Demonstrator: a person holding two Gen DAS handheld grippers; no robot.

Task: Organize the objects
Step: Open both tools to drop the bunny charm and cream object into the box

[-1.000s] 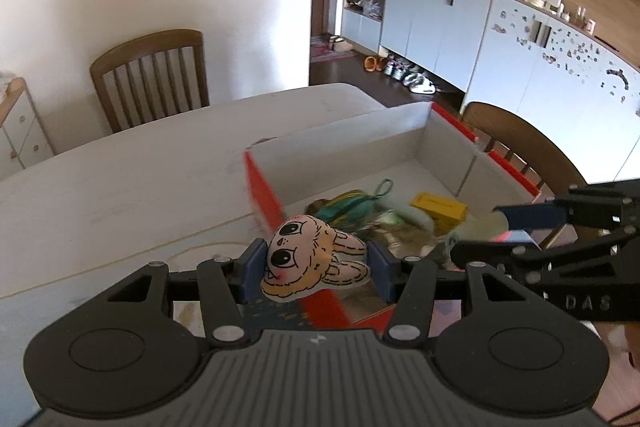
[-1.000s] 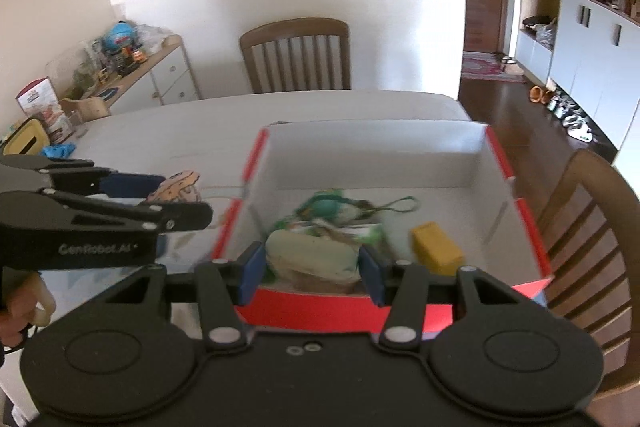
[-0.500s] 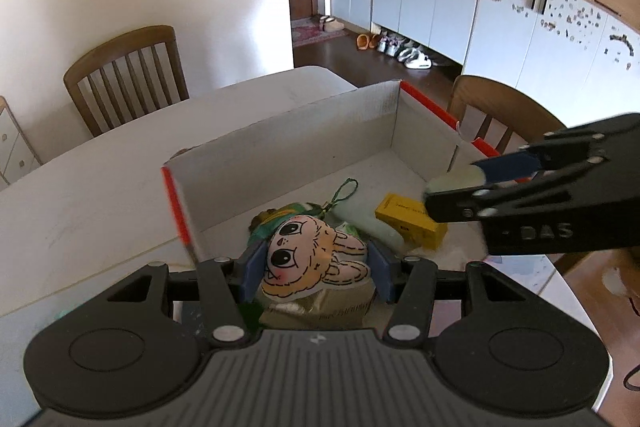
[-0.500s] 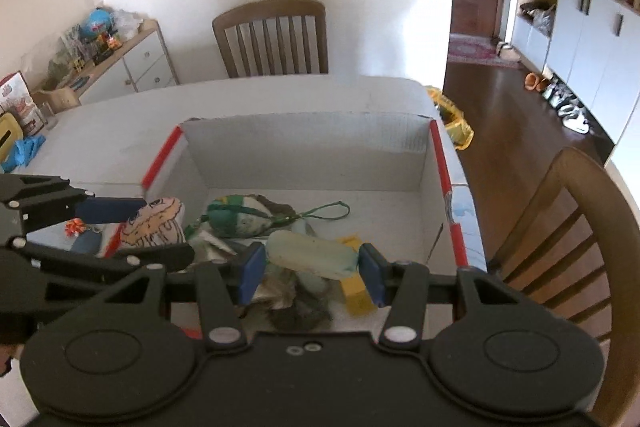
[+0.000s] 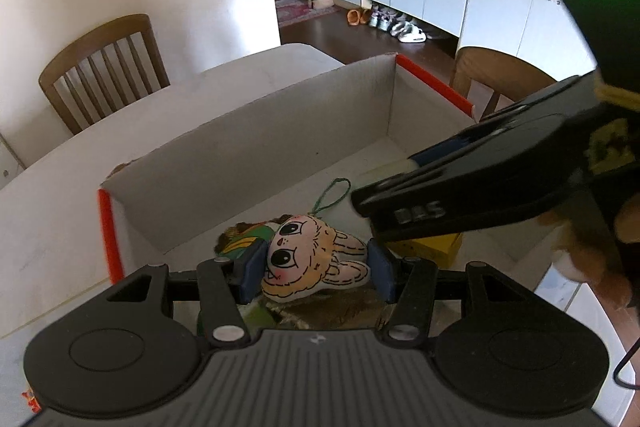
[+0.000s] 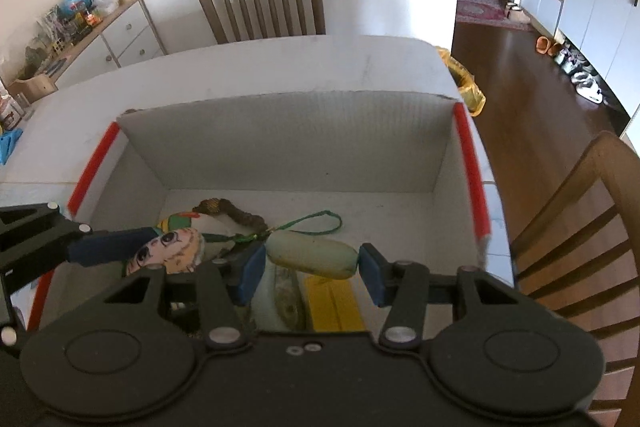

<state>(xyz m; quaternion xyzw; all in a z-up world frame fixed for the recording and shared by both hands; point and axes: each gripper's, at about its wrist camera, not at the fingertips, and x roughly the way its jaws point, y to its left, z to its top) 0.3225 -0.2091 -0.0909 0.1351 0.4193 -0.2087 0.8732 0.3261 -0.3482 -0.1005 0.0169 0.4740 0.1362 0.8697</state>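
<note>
Left gripper (image 5: 314, 273) pitched steeply down, blue pads clamped on both sides of a flat plush toy (image 5: 310, 265). Right gripper (image 6: 310, 267) also pitched down, pads pressed on the two ends of a pale green soft toy (image 6: 312, 259). The two grippers sit side by side, close, left one's finger tips reaching into the right wrist view. A hand (image 5: 588, 255) grips the right gripper's handle at the right edge of the left wrist view.
</note>
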